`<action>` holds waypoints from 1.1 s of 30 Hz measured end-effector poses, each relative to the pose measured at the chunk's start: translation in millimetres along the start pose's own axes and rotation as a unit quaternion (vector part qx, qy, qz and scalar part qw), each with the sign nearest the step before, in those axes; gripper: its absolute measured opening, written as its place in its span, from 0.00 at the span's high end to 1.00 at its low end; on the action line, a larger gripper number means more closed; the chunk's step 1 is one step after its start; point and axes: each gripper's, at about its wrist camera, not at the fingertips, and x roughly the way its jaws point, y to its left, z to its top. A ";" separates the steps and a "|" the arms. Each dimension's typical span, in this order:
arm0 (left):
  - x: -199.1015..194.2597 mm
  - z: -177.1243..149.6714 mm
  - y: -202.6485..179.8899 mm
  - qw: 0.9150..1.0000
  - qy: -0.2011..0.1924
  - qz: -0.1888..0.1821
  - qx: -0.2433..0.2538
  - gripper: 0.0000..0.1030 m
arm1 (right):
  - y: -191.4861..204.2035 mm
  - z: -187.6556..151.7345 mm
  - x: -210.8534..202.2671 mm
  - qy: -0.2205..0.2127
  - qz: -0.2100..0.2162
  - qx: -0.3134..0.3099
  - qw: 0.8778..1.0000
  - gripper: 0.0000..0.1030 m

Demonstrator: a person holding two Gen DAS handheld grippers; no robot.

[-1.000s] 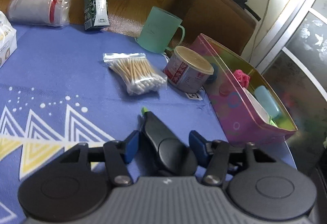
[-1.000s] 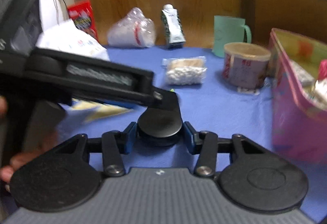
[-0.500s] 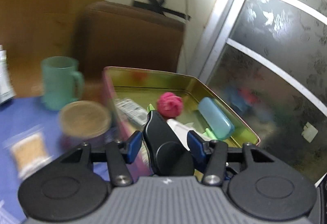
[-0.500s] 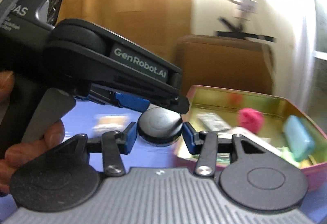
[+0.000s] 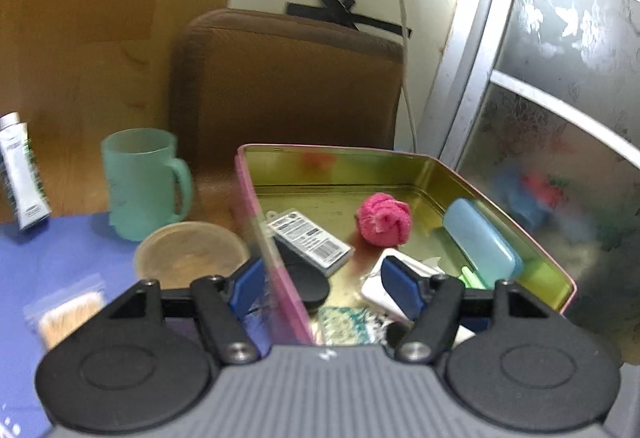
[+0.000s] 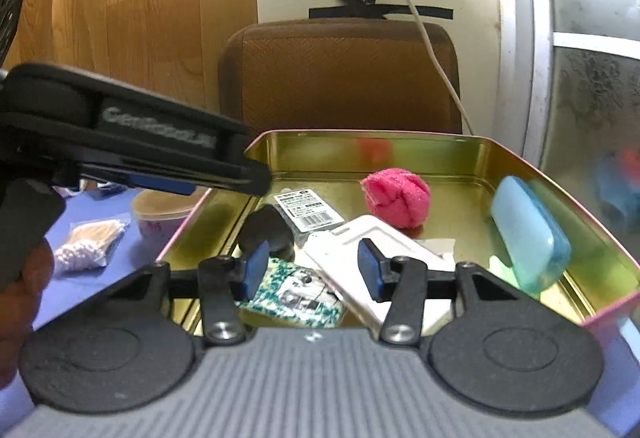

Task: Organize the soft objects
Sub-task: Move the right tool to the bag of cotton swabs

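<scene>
Tin point(image 5: 516, 206), open and pink-rimmed, takes up the right end of the counter point(image 5: 52, 250) and already holds the black oval object point(image 6: 266, 228), lying flat against its left wall. Left gripper point(image 5: 326, 284) straddles that wall; its fingers have just been opening, and nothing is between the pads. Right gripper point(image 6: 312, 268) hangs over the tin with fingers apart, empty. Black object lies ahead and slightly left of both, nearer the left. Bag of cotton swabs point(image 5: 68, 312) remains outside, leftward.

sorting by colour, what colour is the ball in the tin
Bright pink ball, clearest in the right wrist view.
</scene>
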 end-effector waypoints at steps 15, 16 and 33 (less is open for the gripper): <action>-93.5 -74.5 161.3 0.977 0.011 0.184 -0.103 0.32 | 93.4 3.5 -37.6 -0.022 0.112 -0.071 0.991 0.46; -95.6 -79.1 171.9 0.974 0.010 0.198 -0.111 0.32 | 104.3 1.2 -33.0 -0.011 0.123 -0.082 0.989 0.44; -96.8 -92.3 190.9 0.965 -0.003 0.233 -0.117 0.27 | 176.5 3.3 105.3 0.127 0.133 -0.100 0.978 0.44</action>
